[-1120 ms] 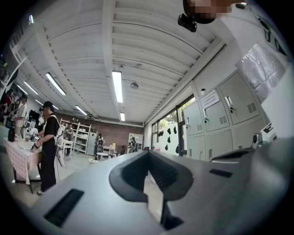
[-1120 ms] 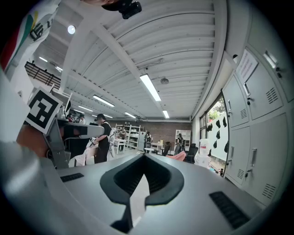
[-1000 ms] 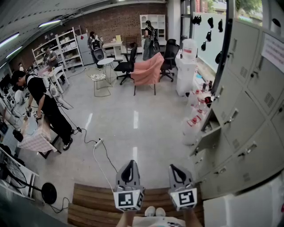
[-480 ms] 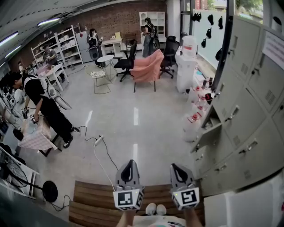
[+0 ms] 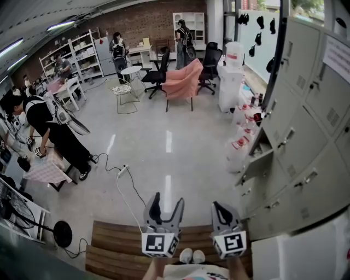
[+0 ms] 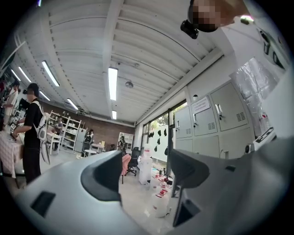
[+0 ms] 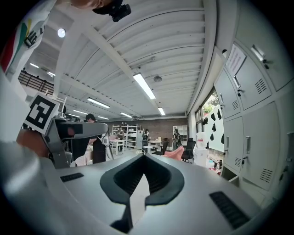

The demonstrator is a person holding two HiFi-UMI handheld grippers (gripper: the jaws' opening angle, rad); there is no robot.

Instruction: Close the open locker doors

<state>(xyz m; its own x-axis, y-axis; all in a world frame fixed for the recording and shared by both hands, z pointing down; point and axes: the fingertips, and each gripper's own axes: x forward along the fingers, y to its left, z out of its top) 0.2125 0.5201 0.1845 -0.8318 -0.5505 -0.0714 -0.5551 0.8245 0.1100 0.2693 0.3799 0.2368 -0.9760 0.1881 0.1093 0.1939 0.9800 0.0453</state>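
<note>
grippers, two: left (image 5: 167,201) just opened wide, empty; right (image 5: 218,210) closed; one locker door (image 5: 256,165) ajar.

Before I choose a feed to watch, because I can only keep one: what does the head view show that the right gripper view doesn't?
Head view only: the slatted wooden platform, white power strip, floor fan; the open locker door is plain only here. Right gripper view only: the black head camera. Both: grey lockers, pink-draped chair, right gripper, jaws shut, empty.
</note>
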